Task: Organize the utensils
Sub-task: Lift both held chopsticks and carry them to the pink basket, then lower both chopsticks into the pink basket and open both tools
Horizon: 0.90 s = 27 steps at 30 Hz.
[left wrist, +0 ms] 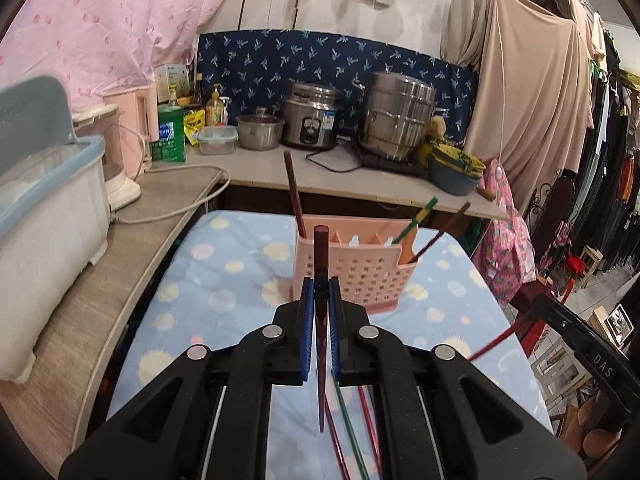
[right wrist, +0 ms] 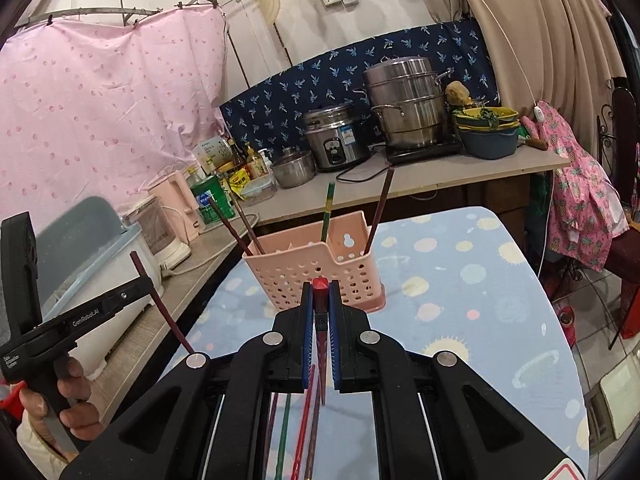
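Clamping one chopstick (left wrist: 320, 280) each: left hand-held gripper (left wrist: 319, 292), right hand-held gripper (right wrist: 320, 300).

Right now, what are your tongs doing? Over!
Left tongs shut on dark chopstick. Right tongs shut on red chopstick. Pink holder ahead, nothing blocking.

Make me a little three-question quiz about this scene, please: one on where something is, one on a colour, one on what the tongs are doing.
1. Where does the pink basket stand?
A. on the spotted tablecloth
B. on the counter by the pots
C. on the floor

2. What colour is the one odd chopstick standing in the basket?
A. blue
B. green
C. white

3. What are the left tongs doing?
A. hanging open
B. gripping a spoon
C. gripping a dark red chopstick

Answers: 1 A, its base sits on the cloth. 2 B, the others there are dark red. 3 C, the stick is pinched between the blue pads.
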Each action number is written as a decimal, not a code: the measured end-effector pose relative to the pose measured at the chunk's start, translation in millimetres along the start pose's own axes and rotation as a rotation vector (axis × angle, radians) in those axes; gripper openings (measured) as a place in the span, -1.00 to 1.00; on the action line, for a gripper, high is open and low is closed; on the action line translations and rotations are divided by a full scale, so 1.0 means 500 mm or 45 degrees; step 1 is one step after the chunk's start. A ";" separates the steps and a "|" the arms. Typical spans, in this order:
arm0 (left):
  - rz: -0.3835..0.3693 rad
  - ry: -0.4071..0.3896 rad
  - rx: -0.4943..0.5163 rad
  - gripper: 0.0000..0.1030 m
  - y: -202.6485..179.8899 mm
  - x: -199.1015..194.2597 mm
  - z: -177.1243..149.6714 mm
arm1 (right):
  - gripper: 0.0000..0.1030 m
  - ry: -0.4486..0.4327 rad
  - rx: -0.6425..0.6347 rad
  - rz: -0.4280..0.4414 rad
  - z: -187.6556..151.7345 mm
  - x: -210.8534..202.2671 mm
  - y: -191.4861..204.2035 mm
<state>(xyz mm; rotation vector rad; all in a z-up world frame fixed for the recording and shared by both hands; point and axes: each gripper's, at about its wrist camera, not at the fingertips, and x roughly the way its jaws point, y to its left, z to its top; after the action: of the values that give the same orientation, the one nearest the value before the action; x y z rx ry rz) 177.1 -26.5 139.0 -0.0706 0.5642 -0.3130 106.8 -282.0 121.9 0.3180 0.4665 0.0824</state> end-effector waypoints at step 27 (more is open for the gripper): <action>0.041 -0.329 -0.067 -0.87 -0.003 0.115 0.318 | -0.87 -0.327 0.085 0.057 0.339 0.164 0.019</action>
<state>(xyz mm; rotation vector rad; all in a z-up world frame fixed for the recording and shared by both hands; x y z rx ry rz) 307.8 -49.0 243.7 -0.1503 0.3167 -0.2526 257.0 -308.7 233.0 0.3990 0.2080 0.0689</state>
